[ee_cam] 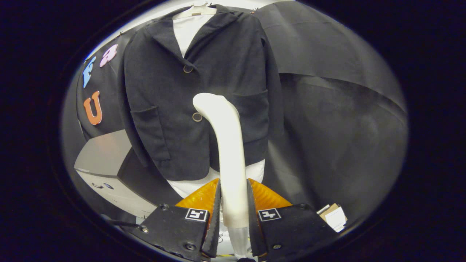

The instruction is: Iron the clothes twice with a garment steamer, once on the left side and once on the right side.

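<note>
Booth wall (338, 120): black cloth hangs behind and beside the garment.
Jacket (218, 72): a dark buttoned jacket on a hanger over a white undergarment, front facing the gripper, straight beyond the fingers.
Grey box (109, 163): stands low, beside the jacket's sleeve.
Garment steamer (230, 145): its white curved handle rises from between the fingers; its bent head lies over the jacket's middle front, just beside the lower button (197, 116). Whether the head touches the cloth cannot be told.
Gripper (233, 214): both fingers are pressed against the steamer's handle, one on each side, pinching it upright.
Paper tags (333, 216): lie low, beside the gripper.
Progress: the steamer is picked up and brought to the jacket; judged from the head's central position, neither side pass can be confirmed as done.
Pose: gripper level, pointing straight at the jacket, handle vertical.
</note>
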Motion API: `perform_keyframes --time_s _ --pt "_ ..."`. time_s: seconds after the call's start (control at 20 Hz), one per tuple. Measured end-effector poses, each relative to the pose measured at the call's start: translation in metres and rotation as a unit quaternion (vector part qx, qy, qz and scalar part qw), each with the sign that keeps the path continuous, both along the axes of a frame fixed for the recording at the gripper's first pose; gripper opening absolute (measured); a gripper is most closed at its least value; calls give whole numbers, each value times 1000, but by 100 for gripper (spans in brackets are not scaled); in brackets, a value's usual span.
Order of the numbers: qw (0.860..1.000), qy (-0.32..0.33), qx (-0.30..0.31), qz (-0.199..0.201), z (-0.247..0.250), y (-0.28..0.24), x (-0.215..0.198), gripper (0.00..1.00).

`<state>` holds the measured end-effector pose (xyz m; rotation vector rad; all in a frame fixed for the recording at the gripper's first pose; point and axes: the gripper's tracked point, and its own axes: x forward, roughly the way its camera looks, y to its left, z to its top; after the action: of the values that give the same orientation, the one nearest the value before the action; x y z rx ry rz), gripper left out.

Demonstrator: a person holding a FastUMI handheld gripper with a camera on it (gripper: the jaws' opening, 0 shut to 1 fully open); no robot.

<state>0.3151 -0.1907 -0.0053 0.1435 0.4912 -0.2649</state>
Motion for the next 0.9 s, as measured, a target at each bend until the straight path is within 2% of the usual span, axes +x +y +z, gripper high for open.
perform_keyframes --time_s 0.55,0.9 --pt "999 50 8 3 -58 6 -7 37" --pt "998 65 10 7 -75 12 -11 37"
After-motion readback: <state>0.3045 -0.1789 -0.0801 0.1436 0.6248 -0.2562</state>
